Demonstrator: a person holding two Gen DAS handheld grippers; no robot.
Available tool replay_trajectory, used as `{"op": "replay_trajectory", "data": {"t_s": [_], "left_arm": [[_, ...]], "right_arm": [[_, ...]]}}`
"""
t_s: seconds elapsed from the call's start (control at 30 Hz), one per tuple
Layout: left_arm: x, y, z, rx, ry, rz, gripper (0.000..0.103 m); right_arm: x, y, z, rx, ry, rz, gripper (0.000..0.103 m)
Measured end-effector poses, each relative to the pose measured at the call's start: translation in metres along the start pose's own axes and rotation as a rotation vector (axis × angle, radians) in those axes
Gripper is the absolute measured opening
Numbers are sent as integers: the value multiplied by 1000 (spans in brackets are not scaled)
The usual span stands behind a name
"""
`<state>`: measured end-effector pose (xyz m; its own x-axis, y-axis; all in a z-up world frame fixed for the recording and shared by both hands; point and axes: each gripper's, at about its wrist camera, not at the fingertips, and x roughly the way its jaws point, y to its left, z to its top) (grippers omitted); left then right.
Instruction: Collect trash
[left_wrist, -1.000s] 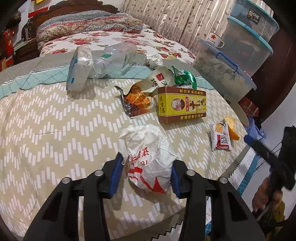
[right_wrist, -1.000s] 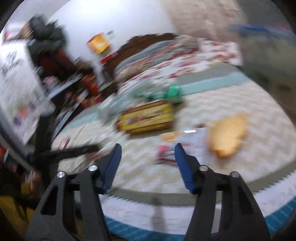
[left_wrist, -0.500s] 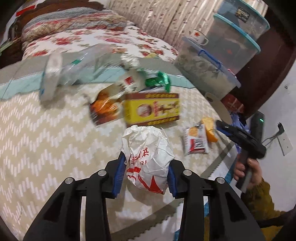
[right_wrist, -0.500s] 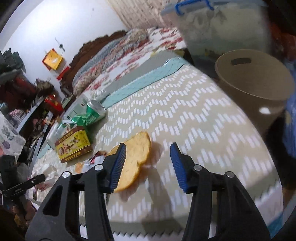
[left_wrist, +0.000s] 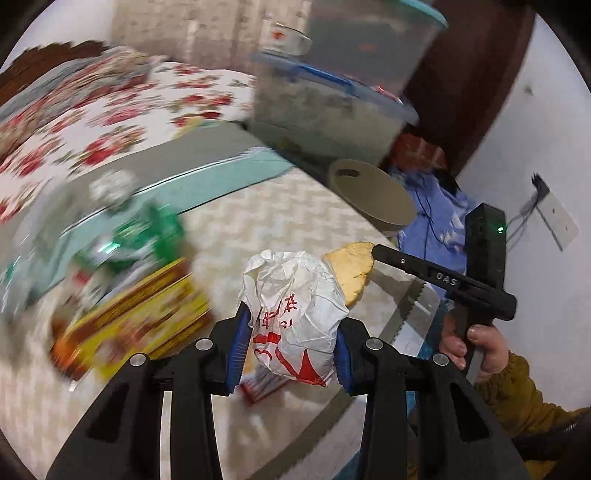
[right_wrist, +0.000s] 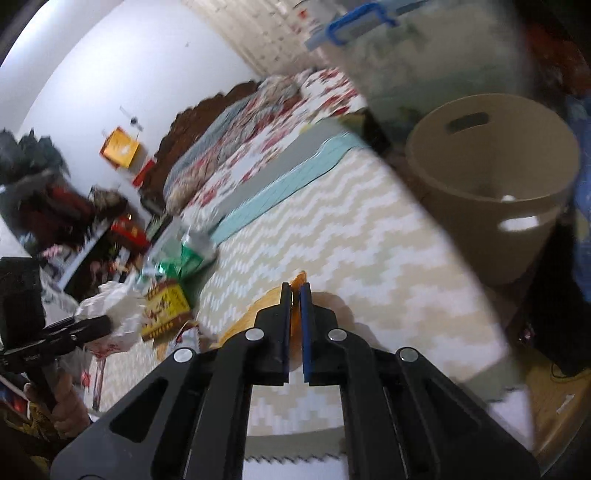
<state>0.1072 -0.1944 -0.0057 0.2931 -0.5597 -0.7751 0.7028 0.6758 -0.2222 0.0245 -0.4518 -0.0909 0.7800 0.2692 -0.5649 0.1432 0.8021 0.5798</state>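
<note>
Swung toward 3 o'clock since a second ago, left gripper (left_wrist: 291, 347) clamped on a crumpled white bag with red print (left_wrist: 295, 317), lifted clear of the zigzag-patterned bedcover (left_wrist: 258, 225). Right gripper (right_wrist: 295, 325), jaws just closed from about half open, pinched on the edge of a flat, rough-surfaced orange-yellow snack piece (right_wrist: 258, 314) at the bed's near edge; most of that piece hidden behind the black fingers in the right wrist view, and partly behind the bag in the left wrist view. Smeared by motion blur at 9 o'clock in the left wrist view: a yellow cardboard box (left_wrist: 144, 314) and a green crushed can (left_wrist: 147, 236), print unreadable. Round tan plastic bin (right_wrist: 491, 177) with slot handles standing just beside the bed at 2 o'clock in the right wrist view, interior only partly visible. Stacked translucent storage tubs (left_wrist: 332, 110) with blue lids behind the bin, tops cut off by the frame. Bare hand (left_wrist: 476, 347) and mustard sleeve (left_wrist: 524, 384) around the right gripper's handle at 4 o'clock in the left wrist view.
</note>
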Motion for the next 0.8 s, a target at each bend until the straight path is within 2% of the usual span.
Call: {"op": "replay_trajectory", "data": {"t_s": [0.13, 0.3, 0.43, 0.47, 0.5, 0.53, 0.57, 0.6, 0.73, 0.8], "left_arm": [[33, -20, 24, 32, 37, -5, 37], [53, -29, 32, 42, 71, 7, 37], [63, -35, 37, 54, 88, 20, 37], [63, -36, 37, 56, 90, 21, 37], [64, -36, 38, 58, 93, 22, 37], [67, -36, 38, 59, 99, 22, 38], [68, -37, 38, 59, 103, 22, 38], [69, -37, 37, 59, 105, 22, 38], [75, -37, 36, 58, 118, 22, 38], [77, -36, 35, 61, 122, 24, 38]], "right_arm": [[-10, -12, 8, 2, 10, -9, 10], [-2, -43, 14, 105, 84, 51, 10], [4, -44, 15, 86, 110, 61, 12], [4, -44, 15, 85, 112, 66, 20], [4, -45, 14, 93, 112, 89, 38], [4, -46, 14, 100, 107, 108, 46], [0, -43, 14, 94, 88, 139, 59], [-3, -39, 14, 73, 71, 126, 74], [-14, -34, 18, -18, 29, 44, 71], [-11, -39, 22, -6, 48, 45, 63]]}}
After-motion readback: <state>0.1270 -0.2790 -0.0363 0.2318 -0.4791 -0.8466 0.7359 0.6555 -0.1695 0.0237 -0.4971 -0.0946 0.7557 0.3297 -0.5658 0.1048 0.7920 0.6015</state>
